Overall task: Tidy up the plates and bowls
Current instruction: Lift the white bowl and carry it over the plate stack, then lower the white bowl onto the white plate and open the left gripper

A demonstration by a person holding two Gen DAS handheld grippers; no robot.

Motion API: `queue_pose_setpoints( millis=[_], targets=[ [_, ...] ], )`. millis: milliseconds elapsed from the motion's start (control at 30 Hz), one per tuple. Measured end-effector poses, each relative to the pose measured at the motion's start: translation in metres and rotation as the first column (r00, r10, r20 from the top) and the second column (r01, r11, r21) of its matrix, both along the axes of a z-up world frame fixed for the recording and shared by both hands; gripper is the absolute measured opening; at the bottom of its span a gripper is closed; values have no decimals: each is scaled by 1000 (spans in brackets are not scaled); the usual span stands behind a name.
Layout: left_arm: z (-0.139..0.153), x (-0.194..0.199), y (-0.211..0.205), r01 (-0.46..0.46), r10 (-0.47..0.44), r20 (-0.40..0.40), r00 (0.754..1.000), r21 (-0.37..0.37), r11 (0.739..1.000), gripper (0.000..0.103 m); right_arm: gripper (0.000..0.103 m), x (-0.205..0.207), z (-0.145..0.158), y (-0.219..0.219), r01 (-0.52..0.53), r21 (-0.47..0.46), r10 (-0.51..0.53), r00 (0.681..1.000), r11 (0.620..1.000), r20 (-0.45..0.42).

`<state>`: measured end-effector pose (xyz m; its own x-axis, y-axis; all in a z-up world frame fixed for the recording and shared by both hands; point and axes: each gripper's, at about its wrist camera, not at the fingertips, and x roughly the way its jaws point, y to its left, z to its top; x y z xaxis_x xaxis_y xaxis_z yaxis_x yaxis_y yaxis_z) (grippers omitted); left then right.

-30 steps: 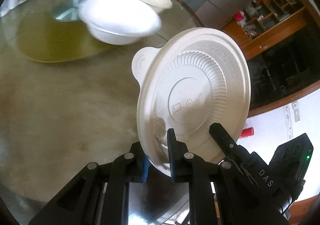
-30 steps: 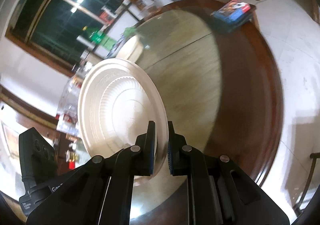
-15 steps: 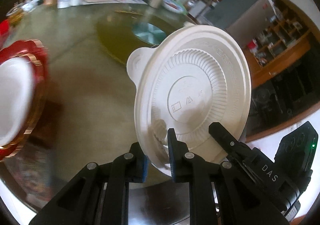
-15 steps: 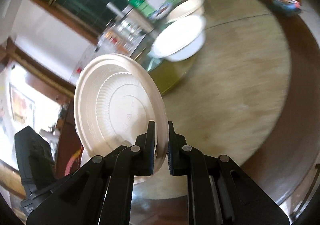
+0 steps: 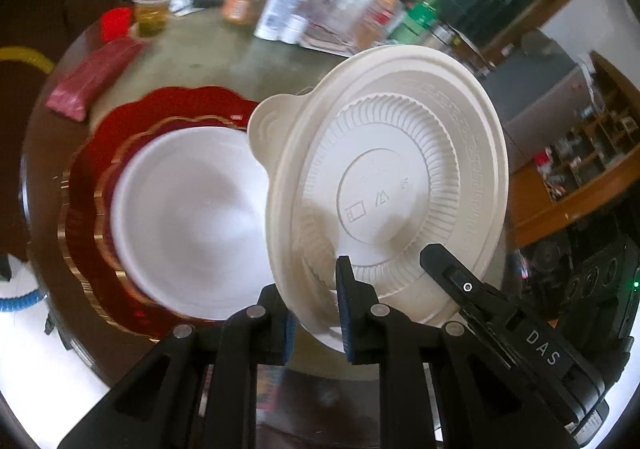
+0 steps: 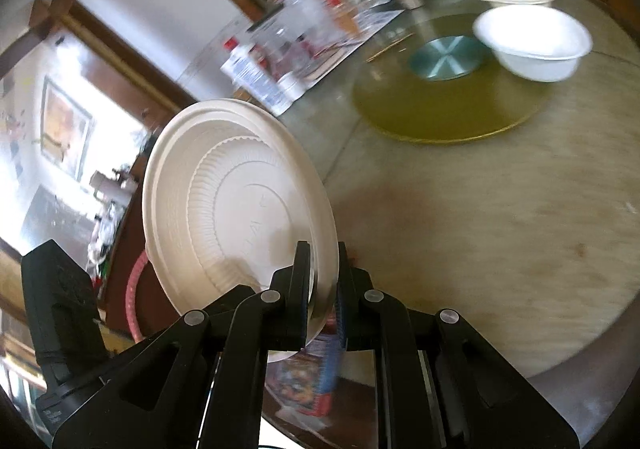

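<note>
Pinching cream plate (image 5: 384,185) rim: L gripper (image 5: 316,313), R gripper (image 6: 324,289); plate on edge.

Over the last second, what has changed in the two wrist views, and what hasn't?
Both views have swung across the table. The left one, which showed the white bowl and turntable, now looks down on a white plate sitting on a red plate. The right one has turned from the table's dark rim to the white bowl and turntable. Unchanged: the left gripper and right gripper each still pinch the beige plate by its rim.
</note>
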<state>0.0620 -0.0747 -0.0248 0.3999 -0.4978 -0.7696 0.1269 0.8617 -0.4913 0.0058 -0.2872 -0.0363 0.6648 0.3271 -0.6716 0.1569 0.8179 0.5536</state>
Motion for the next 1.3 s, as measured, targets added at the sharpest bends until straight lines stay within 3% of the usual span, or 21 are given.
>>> queue_pose_setpoints(
  millis=[167, 567, 900, 1100, 1200, 1300],
  targets=[
    [-11, 6, 29, -41, 41, -29, 999, 1, 999, 17, 11, 12, -10, 28, -44, -15, 43, 999, 999, -22],
    [-34, 16, 57, -36, 35, -97, 995, -5, 999, 20, 12, 12, -21, 57, -86, -62, 83, 995, 994, -49],
    [-30, 9, 75, -26, 25, -113, 993, -9, 1000, 21, 12, 14, -24, 70, -111, -74, 106, 993, 991, -59],
    [-22, 10, 88, -31, 30, -101, 994, -6, 1000, 20, 12, 15, -16, 75, -98, -167, 94, 995, 981, -33],
    [-19, 10, 95, -31, 30, -100, 995, -9, 999, 20, 12, 19, -15, 75, -125, -171, 117, 992, 977, -54],
    [-15, 10, 102, -48, 47, -91, 995, -11, 999, 20, 12, 16, -7, 68, -101, -176, 99, 995, 979, -21]
  ],
)
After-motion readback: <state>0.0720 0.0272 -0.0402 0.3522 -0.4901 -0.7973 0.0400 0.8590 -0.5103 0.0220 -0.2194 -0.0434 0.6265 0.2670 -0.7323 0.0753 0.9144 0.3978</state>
